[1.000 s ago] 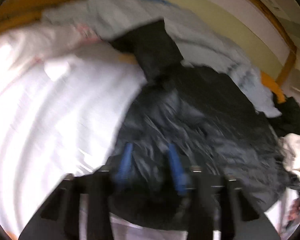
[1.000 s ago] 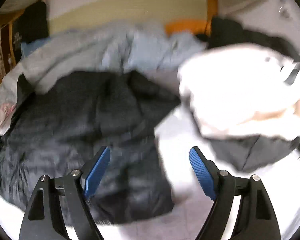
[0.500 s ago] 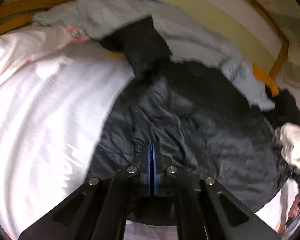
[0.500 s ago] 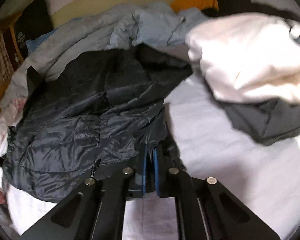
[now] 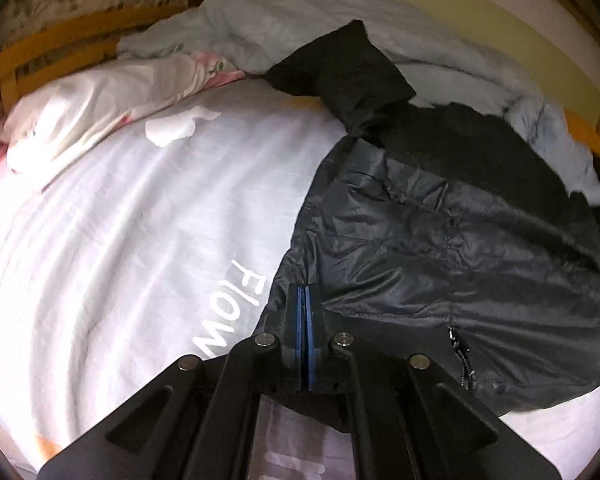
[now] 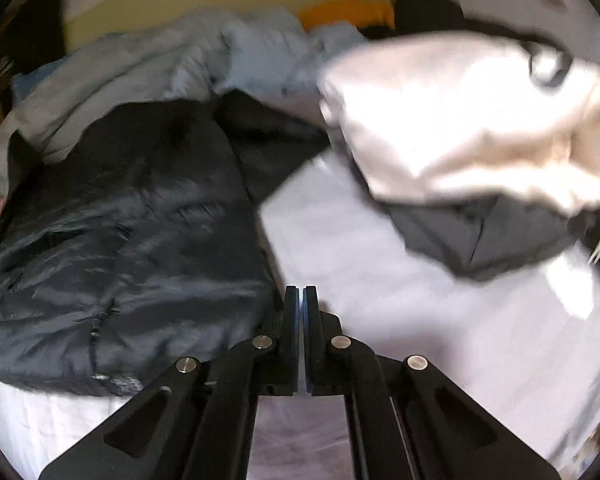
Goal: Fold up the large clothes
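**Both claws clamped at the hem of the black jacket**

So the black puffer jacket [image 5: 440, 248] is lying spread out on the white bedsheet [image 5: 120, 220], the one with "Flow" printed on it, with one sleeve sticking up toward the pale blue duvet [image 5: 300, 28] bunched at the far side. The left gripper [image 5: 305, 296] has its blue pads squeezed right together at the jacket's near left edge, and it looks like they've got the hem pinched. The right gripper [image 6: 302, 296] is closed up tight too, sitting at the jacket's near right corner, though the view's blurry so I honestly can't tell if fabric is actually caught in there. Off to the right there's a cream fleece garment [image 6: 460, 120] piled on top of a dark grey one [image 6: 480, 236].
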`<state>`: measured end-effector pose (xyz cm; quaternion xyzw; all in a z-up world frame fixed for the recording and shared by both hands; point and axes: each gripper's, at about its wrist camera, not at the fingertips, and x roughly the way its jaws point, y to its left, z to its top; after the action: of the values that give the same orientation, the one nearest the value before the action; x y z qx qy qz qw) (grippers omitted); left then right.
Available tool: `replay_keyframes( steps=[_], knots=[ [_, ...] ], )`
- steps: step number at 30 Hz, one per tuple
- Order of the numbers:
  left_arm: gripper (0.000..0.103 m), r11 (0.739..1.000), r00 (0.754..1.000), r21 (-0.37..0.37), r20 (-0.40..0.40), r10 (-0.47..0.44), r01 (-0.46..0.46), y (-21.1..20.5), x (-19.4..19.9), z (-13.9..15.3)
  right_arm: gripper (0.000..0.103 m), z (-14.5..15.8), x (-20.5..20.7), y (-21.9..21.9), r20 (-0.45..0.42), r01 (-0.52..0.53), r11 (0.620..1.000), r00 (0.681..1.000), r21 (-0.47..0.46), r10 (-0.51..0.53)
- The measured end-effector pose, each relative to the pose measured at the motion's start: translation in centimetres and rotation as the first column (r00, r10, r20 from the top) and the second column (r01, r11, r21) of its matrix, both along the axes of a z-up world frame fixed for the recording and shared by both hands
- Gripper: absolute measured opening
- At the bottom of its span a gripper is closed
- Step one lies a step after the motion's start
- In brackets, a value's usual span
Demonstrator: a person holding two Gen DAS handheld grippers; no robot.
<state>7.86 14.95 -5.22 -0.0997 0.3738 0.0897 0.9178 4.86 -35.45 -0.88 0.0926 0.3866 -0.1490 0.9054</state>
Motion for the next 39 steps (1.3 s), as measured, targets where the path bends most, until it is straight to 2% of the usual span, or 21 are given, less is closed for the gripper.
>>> replay_keyframes(
  steps=[2, 3, 5, 7, 8, 10, 13, 14, 16, 18, 22, 23, 25, 26, 29, 34, 36, 37, 39],
  knots=[
    [0.004, 1.0, 1.0, 0.018, -0.006, -0.006, 0.006, -0.6, 0.3, 0.1, 0.002, 0.5, -0.5, -0.6, 0.027, -0.01, 0.998, 1.0, 0.067, 0.008],
    [0.012, 1.0, 1.0, 0.03, -0.011, 0.004, -0.003, -0.7, 0.5, 0.1, 0.002, 1.0, -0.9, -0.7, 0.058, -0.011, 0.996, 0.998, 0.083, 0.006],
    [0.03, 0.998, 0.999, 0.051, 0.001, 0.038, -0.038, -0.7, 0.6, 0.3, 0.003, 1.8, -1.3, -0.8, 0.106, -0.01, 0.996, 0.994, 0.089, 0.0],
    [0.071, 0.988, 0.991, 0.099, 0.066, 0.117, -0.123, -0.1, -0.5, 1.2, 0.003, 2.5, -1.8, -0.8, 0.143, -0.013, 0.996, 0.99, 0.089, 0.0],
    [0.073, 0.983, 0.982, 0.107, 0.126, 0.138, -0.152, -0.1, -1.1, 2.0, 0.003, 2.9, -2.1, -0.6, 0.16, -0.028, 0.995, 0.987, 0.094, 0.013],
    [0.073, 0.987, 0.969, 0.111, 0.23, 0.088, -0.115, -0.8, -2.0, 3.6, 0.003, 3.5, -2.3, -0.3, 0.196, -0.07, 0.992, 0.979, 0.103, 0.049],
    [0.073, 0.991, 0.95, 0.128, 0.306, -0.064, 0.026, -2.4, -2.4, 5.1, 0.003, 4.9, -2.1, 2.1, 0.255, -0.203, 0.976, 0.951, 0.082, 0.177],
    [0.073, 0.988, 0.945, 0.14, 0.308, -0.106, 0.066, -3.0, -2.2, 5.2, 0.003, 4.9, -1.9, 3.2, 0.26, -0.252, 0.966, 0.939, 0.067, 0.227],
    [0.073, 0.981, 0.942, 0.157, 0.297, -0.155, 0.112, -3.7, -1.2, 4.8, 0.003, 4.5, -0.6, 5.1, 0.234, -0.278, 0.961, 0.935, 0.018, 0.266],
    [0.073, 0.98, 0.957, 0.155, 0.24, -0.162, 0.126, -3.8, 1.1, 3.9, 0.003, 3.5, 1.6, 6.1, 0.187, -0.289, 0.957, 0.94, -0.004, 0.285],
    [0.073, 0.985, 0.982, 0.111, 0.127, -0.143, 0.129, -3.1, 5.4, 2.0, 0.003, 1.3, 4.9, 4.4, 0.103, -0.264, 0.958, 0.962, 0.11, 0.253],
    [0.073, 0.988, 0.99, 0.099, 0.064, -0.126, 0.119, -2.7, 6.7, 1.2, 0.003, 0.6, 5.8, 4.0, 0.066, -0.235, 0.968, 0.971, 0.089, 0.23],
    [0.077, 0.993, 0.994, 0.071, -0.062, -0.092, 0.097, -2.3, 8.4, -0.7, 0.003, -0.4, 6.7, 3.4, 0.008, -0.122, 0.991, 0.992, -0.048, 0.123],
    [0.077, 0.995, 0.993, 0.051, -0.074, -0.086, 0.09, -1.9, 8.6, -1.2, 0.003, -0.9, 6.9, 2.9, 0.003, -0.073, 0.994, 0.997, -0.083, 0.073],
    [0.079, 0.998, 0.997, 0.052, -0.071, -0.033, 0.037, -1.2, 8.6, -1.2, 0.003, -1.4, 7.1, 1.6, 0.0, -0.055, 0.999, 0.999, 0.001, 0.055],
    [0.082, 0.998, 0.998, 0.065, -0.063, 0.007, -0.003, -0.7, 8.4, -1.1, 0.003, -1.8, 7.6, 1.6, -0.019, -0.059, 0.998, 0.998, 0.014, 0.059],
    [0.079, 0.996, 0.999, 0.083, -0.037, -0.022, 0.025, -1.1, 8.1, -0.7, 0.003, -1.5, 7.5, 1.3, -0.012, -0.059, 0.998, 0.998, 0.019, 0.059],
    [0.079, 0.992, 0.998, 0.105, -0.013, -0.066, 0.067, -2.1, 7.1, -0.3, 0.003, -1.4, 7.5, 1.2, -0.001, -0.059, 0.998, 0.998, 0.025, 0.059],
    [0.079, 0.966, 0.985, 0.219, 0.067, -0.156, 0.139, -4.2, 4.9, 1.1, 0.003, -1.0, 7.1, 0.8, 0.039, -0.054, 0.997, 0.998, 0.05, 0.052]
  ],
)
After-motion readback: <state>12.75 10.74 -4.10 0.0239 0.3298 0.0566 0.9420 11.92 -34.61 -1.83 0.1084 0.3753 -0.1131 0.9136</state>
